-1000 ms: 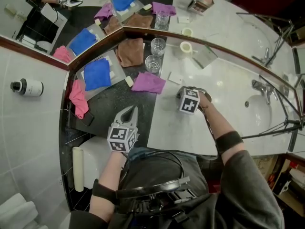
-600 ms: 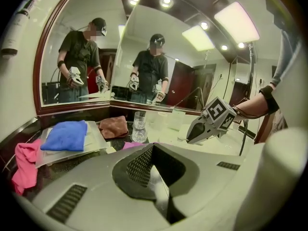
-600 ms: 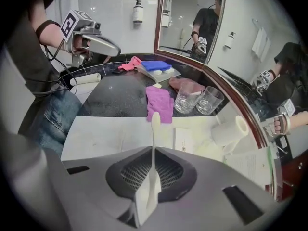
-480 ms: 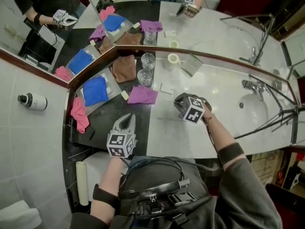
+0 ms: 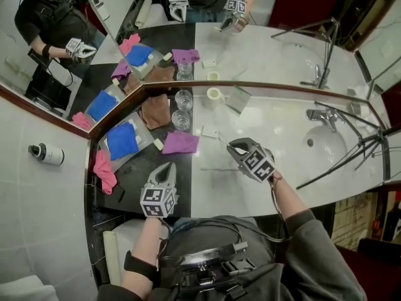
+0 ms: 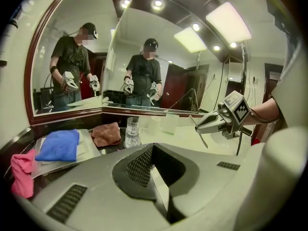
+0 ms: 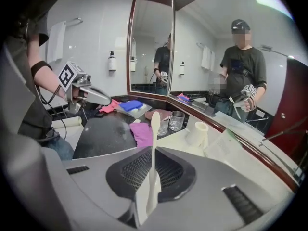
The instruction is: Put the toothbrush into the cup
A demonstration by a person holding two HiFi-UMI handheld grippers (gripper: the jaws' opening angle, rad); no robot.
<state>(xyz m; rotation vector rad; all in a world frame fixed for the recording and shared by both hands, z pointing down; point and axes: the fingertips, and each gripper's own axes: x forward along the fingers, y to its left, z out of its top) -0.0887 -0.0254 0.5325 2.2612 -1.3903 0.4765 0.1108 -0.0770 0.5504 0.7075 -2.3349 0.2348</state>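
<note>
Room: a bathroom with mirrors (image 5: 75,61) meeting in a corner above a white marble counter (image 5: 282,127), which has a dark stone part (image 5: 135,180) at its left end.
Right gripper (image 5: 234,147): raised over the white counter, its jaws narrow and clamped on the toothbrush.
Left gripper (image 5: 165,168): jaws closed together with nothing between them, over the dark stone at 8 o'clock from the right gripper.
Glasses (image 5: 182,119): 2 clear tumblers at 10 o'clock from the right gripper, beside a purple cloth (image 5: 180,143).
Cup (image 5: 215,95): white, upright and open-topped, at 11 o'clock from the right gripper and well apart from it.
Toothbrush (image 7: 154,143): slim and pale, gripped by its lower handle, with the rounded far end pointing out past the jaws.
Handling: probably light, stiff plastic with a smooth handle that could pivot between the pads. The low hold suits it, since it leaves the long free end clear to go into the cup's mouth.
</note>
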